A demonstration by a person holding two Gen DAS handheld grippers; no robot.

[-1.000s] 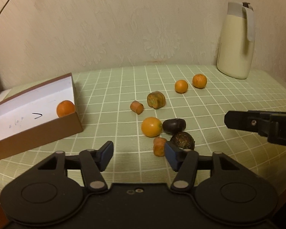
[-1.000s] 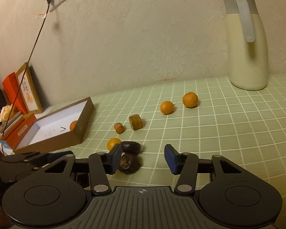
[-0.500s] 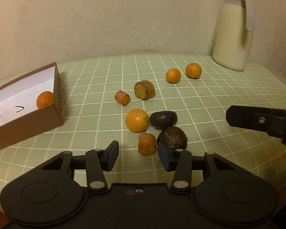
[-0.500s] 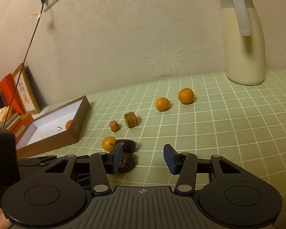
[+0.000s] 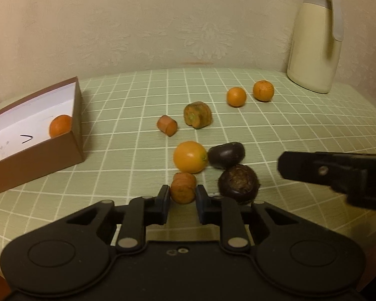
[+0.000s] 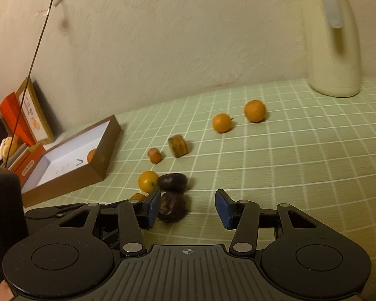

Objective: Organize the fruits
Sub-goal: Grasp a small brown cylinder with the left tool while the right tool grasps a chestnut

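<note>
The left gripper (image 5: 182, 195) has its two pads drawn in narrow against either side of a short carrot piece (image 5: 183, 187) that sits on the green checked surface (image 5: 288, 130); the pads look to be touching it, so I judge this a grasp just made, with the piece not yet lifted. Just past it lies a round orange fruit (image 5: 190, 156), touching a smooth dark fruit (image 5: 226, 154), and a rough dark fruit (image 5: 238, 183) sits close to the right pad, near enough to be nudged on the lift. The right gripper (image 6: 188, 207) hangs wide and holds nothing, its left pad just beside that same rough dark fruit (image 6: 173, 207), probably waiting its turn. Farther out are a second carrot piece (image 5: 167, 125), a ridged brownish-green piece (image 5: 197, 114) and two small oranges (image 5: 236, 96) (image 5: 263, 90) toward the cream jug (image 5: 315, 40). The open brown box (image 5: 35, 150) at the left already holds one orange (image 5: 60, 125), which suggests it is where sorted items go; whether carrot belongs there I cannot tell.
</note>
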